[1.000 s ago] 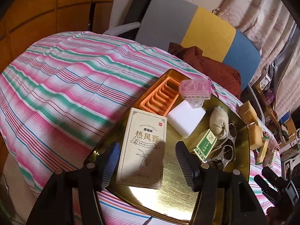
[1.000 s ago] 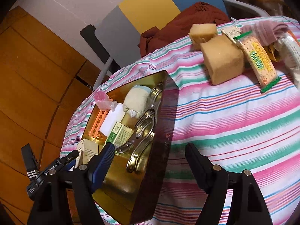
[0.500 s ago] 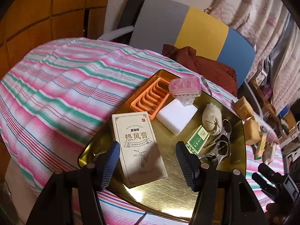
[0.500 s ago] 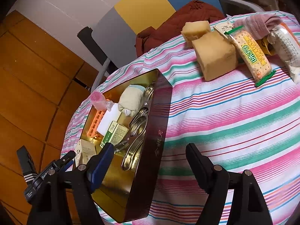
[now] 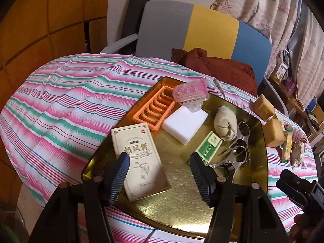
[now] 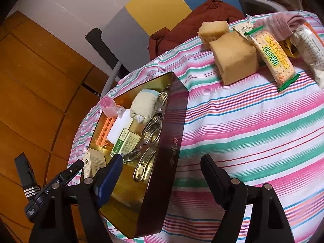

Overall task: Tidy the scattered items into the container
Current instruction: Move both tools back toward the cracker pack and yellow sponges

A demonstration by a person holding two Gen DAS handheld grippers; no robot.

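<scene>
Both grippers, left gripper (image 5: pixel 159 175) and right gripper (image 6: pixel 162 179), hang spread and empty. The gold tray (image 6: pixel 178 121) sits just left of the right gripper's fingers; swinging toward the biscuit packet (image 6: pixel 271 58) ahead could clip its wall.

- A tray (image 5: pixel 261 162) sat on the tabletop (image 5: pixel 60 105), with a chair (image 5: pixel 192 28) behind it.
- In the tray, a flat box (image 5: pixel 139 151) lay nearest, a slatted rack (image 5: pixel 156 109) behind it, and a block (image 5: pixel 184 123) just right of the rack.
- Two sponges (image 6: pixel 232 56) and a cracker packet (image 6: pixel 271 56) lay on the tabletop, right of the tray.

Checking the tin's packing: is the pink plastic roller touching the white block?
Touching. The left wrist view shows the pink roller with its clear base resting on the white block's far edge.
</scene>
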